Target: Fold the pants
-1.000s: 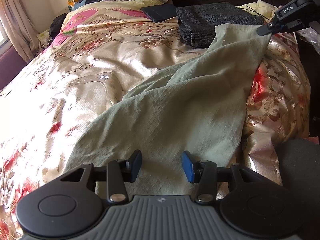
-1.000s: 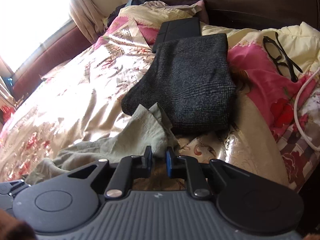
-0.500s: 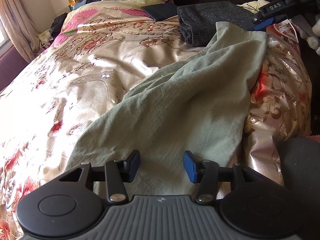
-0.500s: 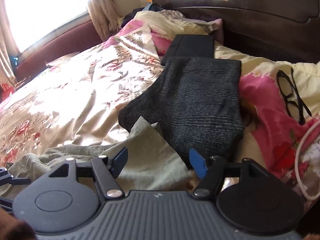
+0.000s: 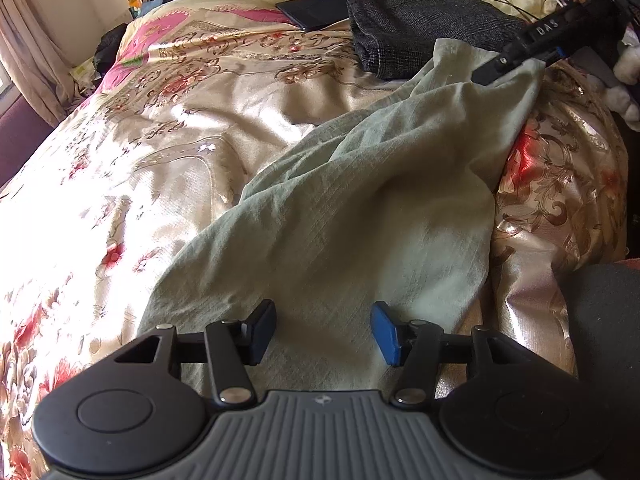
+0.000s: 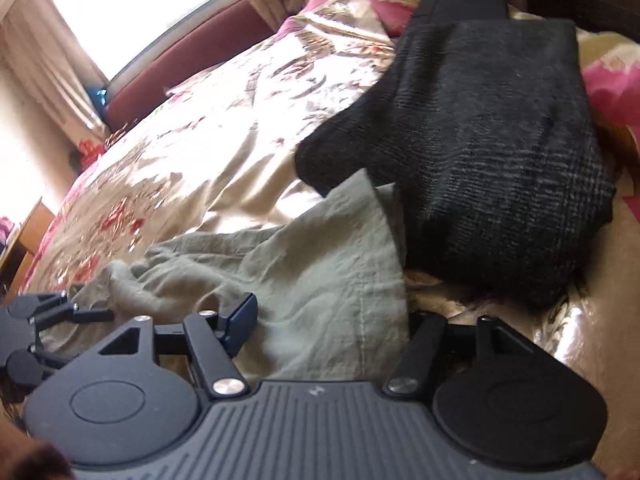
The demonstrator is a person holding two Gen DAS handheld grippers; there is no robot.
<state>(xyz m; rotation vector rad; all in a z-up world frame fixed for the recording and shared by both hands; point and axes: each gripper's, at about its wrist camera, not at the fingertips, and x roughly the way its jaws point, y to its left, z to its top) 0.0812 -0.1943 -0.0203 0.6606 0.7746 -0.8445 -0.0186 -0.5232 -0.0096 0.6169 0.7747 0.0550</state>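
Moved: right gripper [image 6: 320, 320] let go of the green pants [image 6: 320, 272], jaws closing again, straddling the hem.
Left gripper [image 5: 323, 330]: jaws opening, empty.
Right view only: window [image 6: 132, 4].

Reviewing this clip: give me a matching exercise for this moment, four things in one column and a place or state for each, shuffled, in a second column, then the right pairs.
Things:
1. green pants
2. dark grey folded garment
3. flat black item
4. left gripper

Places or states:
A. jaws apart, above the near end of the green cloth
B. spread in loose folds along the floral bedspread
C. by the pillows, partly under the grey garment
D. neatly folded, its edge lying over a corner of the green cloth

Pairs: 1-B, 2-D, 3-C, 4-A
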